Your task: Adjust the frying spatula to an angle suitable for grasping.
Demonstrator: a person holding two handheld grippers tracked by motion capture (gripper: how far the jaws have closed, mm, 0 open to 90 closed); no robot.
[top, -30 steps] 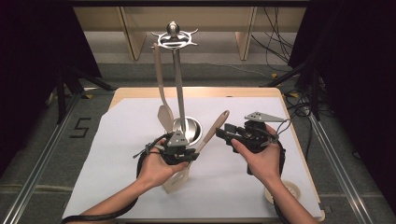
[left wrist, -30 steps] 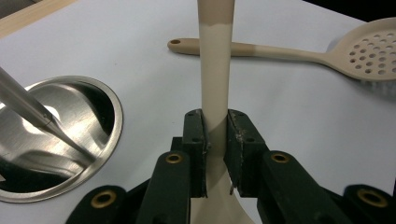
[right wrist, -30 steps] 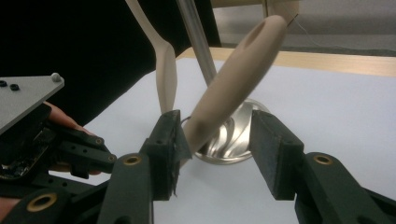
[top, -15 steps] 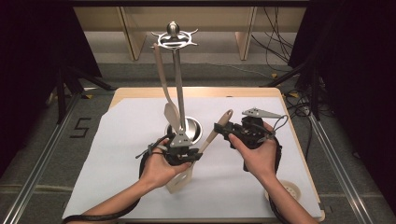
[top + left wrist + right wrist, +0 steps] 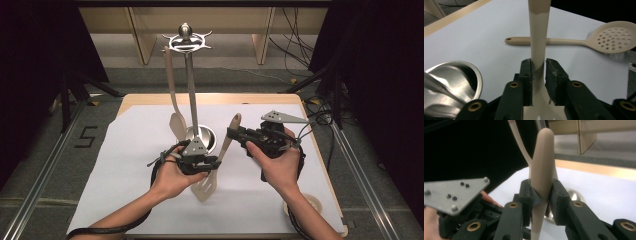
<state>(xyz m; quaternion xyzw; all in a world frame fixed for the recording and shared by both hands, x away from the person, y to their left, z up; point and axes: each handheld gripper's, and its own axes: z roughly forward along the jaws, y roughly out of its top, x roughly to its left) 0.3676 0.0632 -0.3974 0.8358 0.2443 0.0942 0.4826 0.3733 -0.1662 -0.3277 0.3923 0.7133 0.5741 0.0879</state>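
- Left gripper [image 5: 212,162]: jaws nearly closed on the spatula [image 5: 205,187], pinching the neck just above the slotted head. The left gripper view shows both pads against the handle.
- Right gripper [image 5: 235,134]: jaws nearly closed on the same handle, just below its rounded tip.
- Spatula: beige and slotted, held clear of the sheet [image 5: 125,165] over the middle of the tabletop. Its head points toward the near edge and its tip toward the far right.
- Change over the last second: the handle stands steeper, the head has shifted a little toward the right edge, and the right gripper has crept up to the tip.
- Stand [image 5: 189,75]: steel post with its round base at tabletop centre, just beyond the left gripper. One utensil [image 5: 172,100] already hangs from the top ring.
- Skimmer [image 5: 614,37]: lies flat on the sheet, apart from both grippers.
- Assessment: with two-point control and the tip rising, the spatula is probably headed for a hook on the stand. The hanging hole cannot be made out.
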